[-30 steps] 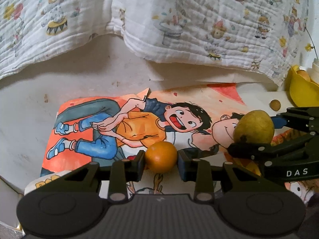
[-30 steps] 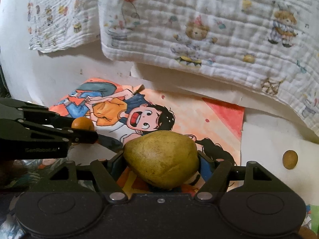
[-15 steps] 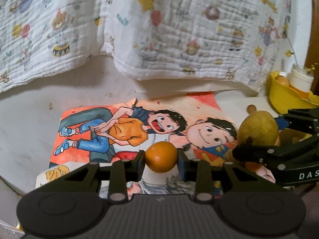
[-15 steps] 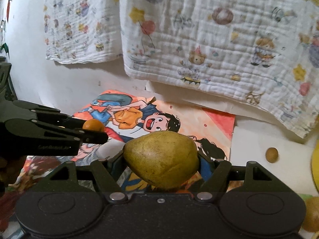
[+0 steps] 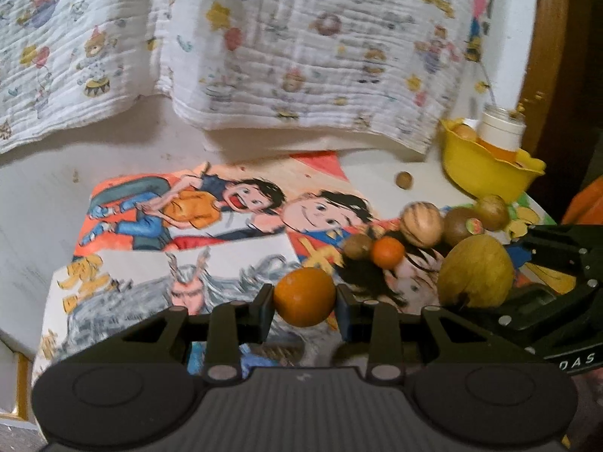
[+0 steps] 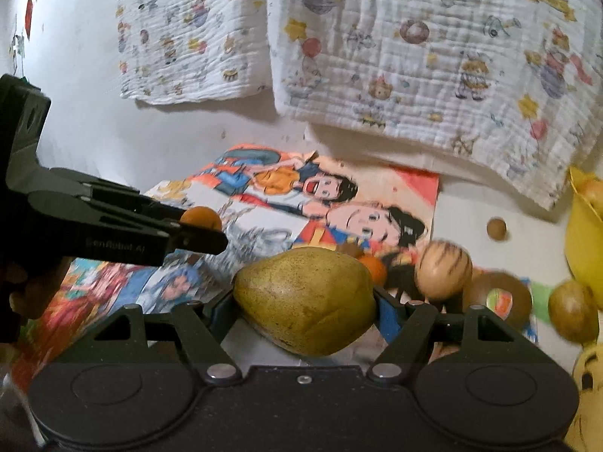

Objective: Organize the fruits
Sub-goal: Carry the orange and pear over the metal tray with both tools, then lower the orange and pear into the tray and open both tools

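Between the black fingers of the left tool [image 5: 304, 297] sits a small round orange [image 5: 304, 297], smooth and glossy, pinched on both flanks and held clear above the cartoon-printed paper sheet [image 5: 226, 226] on the pale tabletop [image 5: 37, 196]. Right tool [image 6: 304, 301] clamps a green-brown pear [image 6: 304, 297], speckled and matte, lying crosswise with its narrow end toward the right finger. Both tools point downward at a slant, side by side, the right one just beside the left in the left wrist view. Loose fruit on the sheet: a striped tan round fruit [image 5: 421, 223], a small orange fruit [image 5: 388, 251], a brown stickered fruit [image 5: 461, 225]. Yellow plastic bowl [image 5: 486, 173], wavy-rimmed, stands at the far right with fruit inside. Crinkled white muslin cloth [image 5: 301, 56], printed with bears and stars, hangs behind.
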### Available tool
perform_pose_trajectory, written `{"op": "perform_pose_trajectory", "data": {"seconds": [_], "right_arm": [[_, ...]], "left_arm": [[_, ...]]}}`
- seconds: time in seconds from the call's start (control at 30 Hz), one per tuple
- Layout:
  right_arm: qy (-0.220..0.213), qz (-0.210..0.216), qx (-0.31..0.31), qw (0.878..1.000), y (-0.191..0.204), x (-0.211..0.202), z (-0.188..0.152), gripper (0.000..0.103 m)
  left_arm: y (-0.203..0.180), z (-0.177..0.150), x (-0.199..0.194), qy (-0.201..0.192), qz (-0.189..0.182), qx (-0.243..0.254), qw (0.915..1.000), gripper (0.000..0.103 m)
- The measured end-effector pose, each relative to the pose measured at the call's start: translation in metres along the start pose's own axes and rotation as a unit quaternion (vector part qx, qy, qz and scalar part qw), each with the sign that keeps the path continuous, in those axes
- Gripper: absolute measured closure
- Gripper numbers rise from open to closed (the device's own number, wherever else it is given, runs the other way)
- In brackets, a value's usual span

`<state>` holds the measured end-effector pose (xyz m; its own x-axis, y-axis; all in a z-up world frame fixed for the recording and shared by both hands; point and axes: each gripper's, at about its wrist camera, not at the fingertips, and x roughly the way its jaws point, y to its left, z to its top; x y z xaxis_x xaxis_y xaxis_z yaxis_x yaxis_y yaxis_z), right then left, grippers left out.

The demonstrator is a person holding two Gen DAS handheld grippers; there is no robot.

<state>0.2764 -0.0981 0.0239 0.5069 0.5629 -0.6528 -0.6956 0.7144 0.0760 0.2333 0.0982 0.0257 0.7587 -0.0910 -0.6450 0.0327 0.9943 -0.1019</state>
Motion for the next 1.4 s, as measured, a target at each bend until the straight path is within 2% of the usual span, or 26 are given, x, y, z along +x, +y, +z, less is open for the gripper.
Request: {"op": "perform_pose_trajectory", "data": {"seconds": [0.13, 0.43, 0.7, 0.9, 1.4], "right_arm": [[0.013, 0.007, 0.012, 1.000, 0.004, -0.011, -0.018, 0.029], [0.040, -0.007, 0.019, 0.999, 0.008, -0.021, -0.050, 0.029], [0.063, -0.018, 0.027, 0.998, 0.006, -0.020, -0.063, 0.029], [0.063, -0.019, 0.031, 0.997, 0.006, -0.021, -0.065, 0.028], [0.062, -0.013, 0.060, 0.996, 0.000, -0.026, -0.069, 0.028]], "left_arm": [[-0.011, -0.011, -0.006, 0.010, -0.018, 0.006, 0.9998, 0.066], [-0.031, -0.035, -0.005, 0.050, -0.043, 0.030, 0.9974, 0.066], [-0.046, -0.045, -0.002, 0.077, -0.030, 0.068, 0.9942, 0.066], [-0.052, -0.049, 0.002, 0.093, -0.023, 0.085, 0.9918, 0.066], [-0.058, -0.053, -0.001, 0.100, -0.013, 0.106, 0.9893, 0.065]]}}
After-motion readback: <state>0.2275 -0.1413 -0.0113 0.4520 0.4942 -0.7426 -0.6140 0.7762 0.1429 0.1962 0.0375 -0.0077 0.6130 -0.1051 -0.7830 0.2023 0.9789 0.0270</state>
